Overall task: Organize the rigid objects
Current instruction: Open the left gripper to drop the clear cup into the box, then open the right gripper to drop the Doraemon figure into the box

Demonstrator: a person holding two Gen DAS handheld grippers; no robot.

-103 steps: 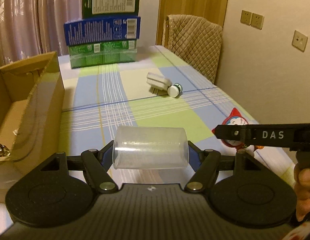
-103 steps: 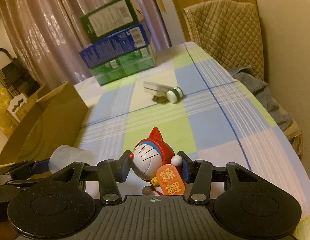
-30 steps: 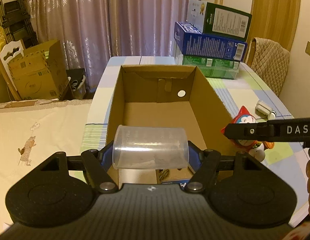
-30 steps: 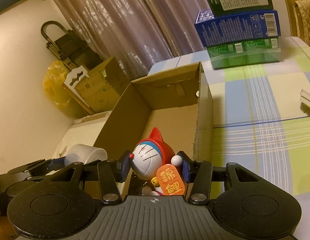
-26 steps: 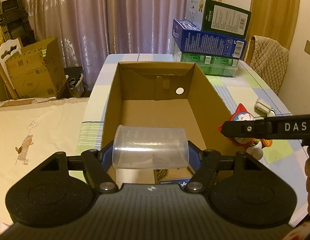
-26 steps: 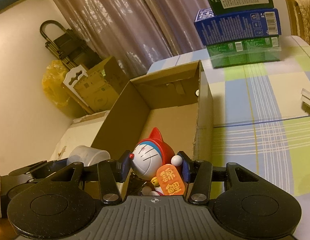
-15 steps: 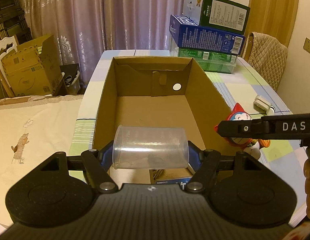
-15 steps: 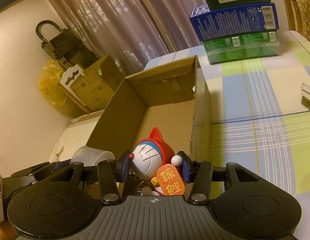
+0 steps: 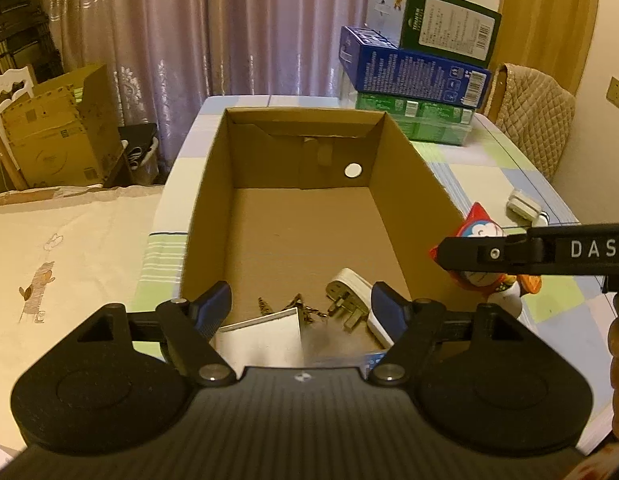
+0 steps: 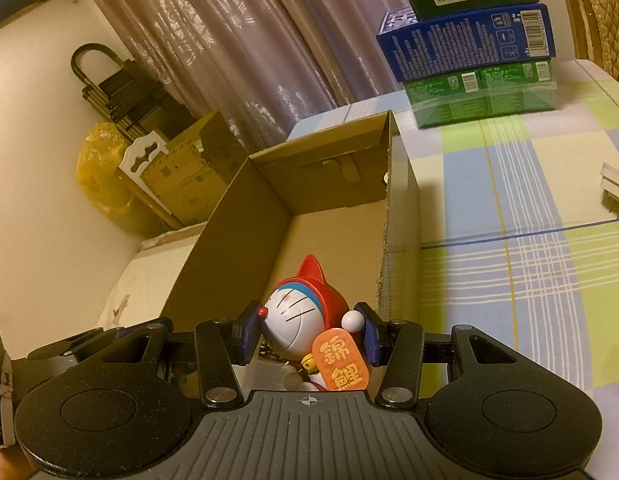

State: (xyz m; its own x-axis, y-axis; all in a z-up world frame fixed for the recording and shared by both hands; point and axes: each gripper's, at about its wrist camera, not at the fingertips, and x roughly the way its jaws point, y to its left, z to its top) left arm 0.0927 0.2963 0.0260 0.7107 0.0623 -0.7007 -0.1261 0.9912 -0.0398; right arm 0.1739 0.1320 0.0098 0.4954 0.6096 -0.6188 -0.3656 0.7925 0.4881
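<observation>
Figurine (image 10: pixel 305 328) is pinched between the right gripper (image 10: pixel 307 334) jaws, above the box (image 9: pixel 405 184) rim at 6 o'clock. Move it fully inside before release. Left gripper (image 9: pixel 301 312) jaws are opening, nothing between them.

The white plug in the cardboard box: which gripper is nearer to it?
Left. The left gripper, its jaws opening, hangs directly over the white plug. The right gripper holds the cat figurine near the box's right wall.
</observation>
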